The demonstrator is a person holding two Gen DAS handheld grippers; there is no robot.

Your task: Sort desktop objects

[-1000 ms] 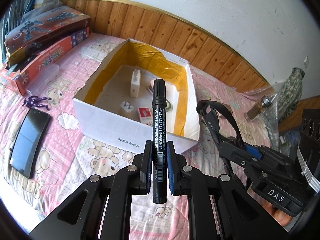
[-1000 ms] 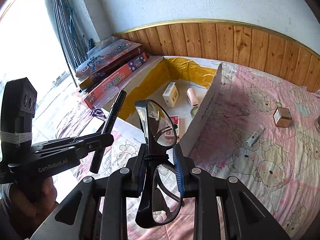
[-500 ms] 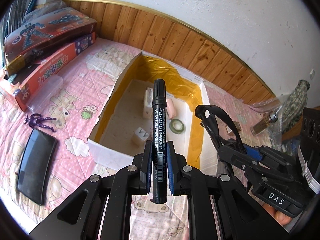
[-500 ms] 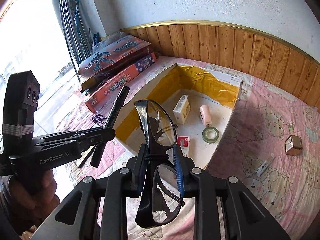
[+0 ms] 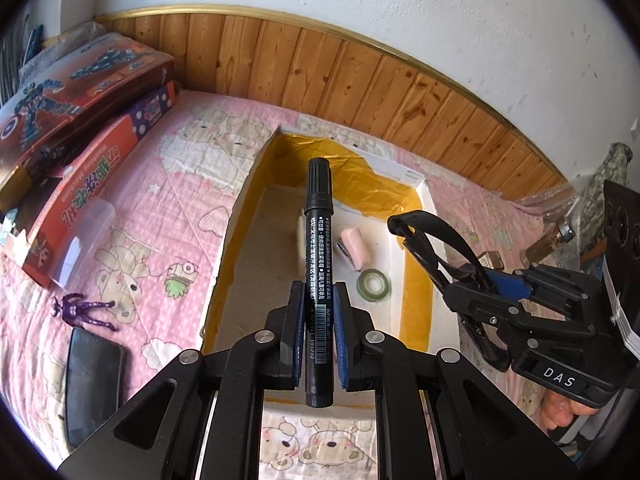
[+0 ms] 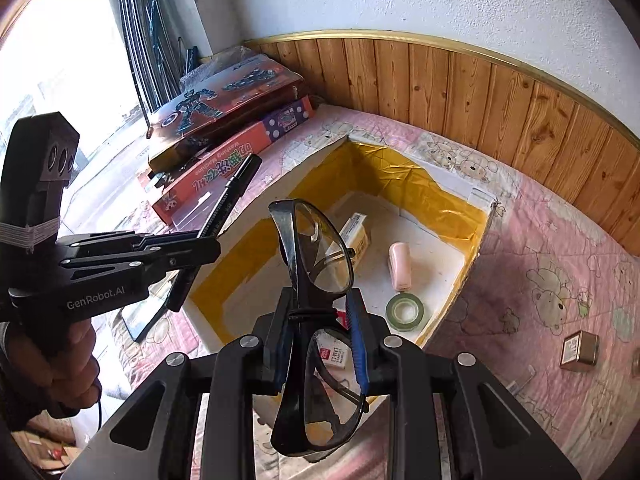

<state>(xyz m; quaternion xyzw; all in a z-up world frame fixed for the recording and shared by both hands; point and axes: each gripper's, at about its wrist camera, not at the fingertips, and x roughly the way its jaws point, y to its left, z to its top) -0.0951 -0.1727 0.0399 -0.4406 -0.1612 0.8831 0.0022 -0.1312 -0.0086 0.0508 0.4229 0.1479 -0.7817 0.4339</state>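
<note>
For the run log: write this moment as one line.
left gripper: shut on marker | right gripper: shut on glasses | both over box

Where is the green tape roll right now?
The green tape roll lies flat on the floor of the open cardboard box, just below the pink stapler in both wrist views, near the box's right wall.

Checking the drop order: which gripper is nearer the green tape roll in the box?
Right gripper, probably: just above-left of the tape roll. Left gripper sits farther left.
</note>
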